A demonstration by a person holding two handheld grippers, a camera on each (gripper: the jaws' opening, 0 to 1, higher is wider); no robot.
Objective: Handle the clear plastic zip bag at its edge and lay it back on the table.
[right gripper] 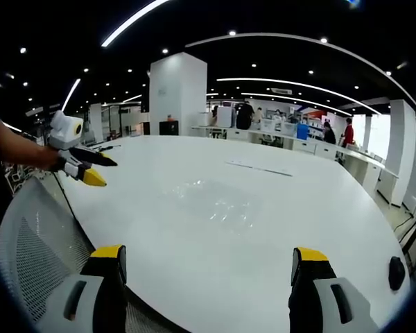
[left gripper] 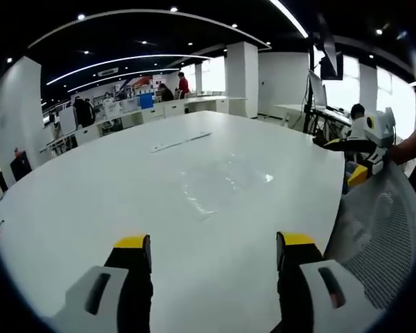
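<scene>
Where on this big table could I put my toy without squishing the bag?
Bare white table lies left of the clear zip bag, before the left hand-held gripper. More beyond the thin strip. The mesh chair side is tighter.

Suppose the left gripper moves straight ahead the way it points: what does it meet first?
Probably the bag, lying flat on the table ahead of the open left gripper; depth is unclear.

Clear zip bag (left gripper: 218, 184) flat on white table (left gripper: 90, 201), L gripper (left gripper: 215, 260) jaws wide apart, empty.
</scene>
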